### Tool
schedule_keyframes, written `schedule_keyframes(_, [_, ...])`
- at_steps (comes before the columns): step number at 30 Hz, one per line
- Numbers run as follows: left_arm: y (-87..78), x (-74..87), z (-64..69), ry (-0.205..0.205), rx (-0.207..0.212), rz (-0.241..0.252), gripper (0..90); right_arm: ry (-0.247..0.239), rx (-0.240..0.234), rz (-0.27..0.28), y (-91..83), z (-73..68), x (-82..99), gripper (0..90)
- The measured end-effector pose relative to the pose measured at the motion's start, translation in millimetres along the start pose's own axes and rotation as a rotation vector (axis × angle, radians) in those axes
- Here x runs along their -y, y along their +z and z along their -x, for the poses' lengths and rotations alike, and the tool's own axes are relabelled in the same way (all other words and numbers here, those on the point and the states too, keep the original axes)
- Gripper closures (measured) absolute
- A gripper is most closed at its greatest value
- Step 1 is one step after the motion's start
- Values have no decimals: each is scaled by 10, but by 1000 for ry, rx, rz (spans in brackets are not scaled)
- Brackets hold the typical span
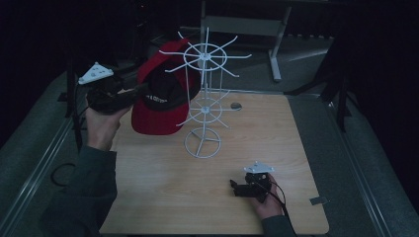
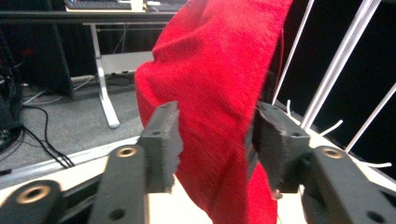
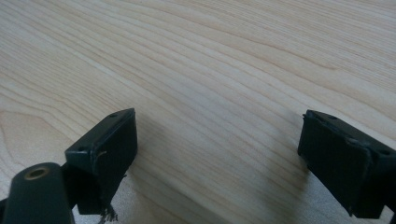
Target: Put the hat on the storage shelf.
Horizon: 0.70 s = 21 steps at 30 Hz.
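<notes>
Two grippers: one was held in each of the person's hands over a light wooden table (image 1: pixel 163 197)
Right gripper (image 1: pixel 236 187): nearest the person, it lay low over the table's near right part, held in the right hand (image 1: pixel 264 200); in the right gripper view its jaws stood spread wide with bare wood grain between them
Left hand (image 1: pixel 101 121): it was raised at the table's left edge, holding the left gripper (image 2: pixel 215 140) pointed toward the rack
Left gripper's jaws: in the left gripper view they pinched the red fabric of the cap from both sides
Red cap (image 1: pixel 160 94): it was held off the table, just left of the rack, its dark inside and a white label facing the high camera, its crown close against the upper wires
White wire rack (image 1: pixel 205 98): it stood upright on a ring base near the table's middle, with two tiers of spokes
Small dark round thing (image 1: pixel 236 105): it lay on the table behind the rack, too small to identify
</notes>
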<state>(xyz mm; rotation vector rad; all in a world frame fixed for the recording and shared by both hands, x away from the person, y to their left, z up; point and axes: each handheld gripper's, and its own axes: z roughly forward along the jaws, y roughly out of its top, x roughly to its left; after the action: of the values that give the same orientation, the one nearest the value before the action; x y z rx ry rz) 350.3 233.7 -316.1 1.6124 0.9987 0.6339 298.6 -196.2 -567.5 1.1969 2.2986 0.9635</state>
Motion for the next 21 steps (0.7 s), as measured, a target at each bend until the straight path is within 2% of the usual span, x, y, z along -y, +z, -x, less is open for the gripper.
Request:
schedule_keyframes(4, [-15,-3,39,21,-33,1,392,0,-1,0,0,0,0,117])
schedule_keyframes(7, [-36,-10,59,22,-33,5,338,0,-1,0,0,0,0,117])
schedule_keyframes(8, [-44,-12,67,21,-33,8,293,0,-2,-1,-1,0,0,117])
schedule_keyframes(13, [-100,-21,99,21,-28,16,252,0,-1,-1,-1,-1,0,117])
schedule_keyframes(21, [-167,-25,162,33,-8,20,241,0,-1,0,-1,-1,1,117])
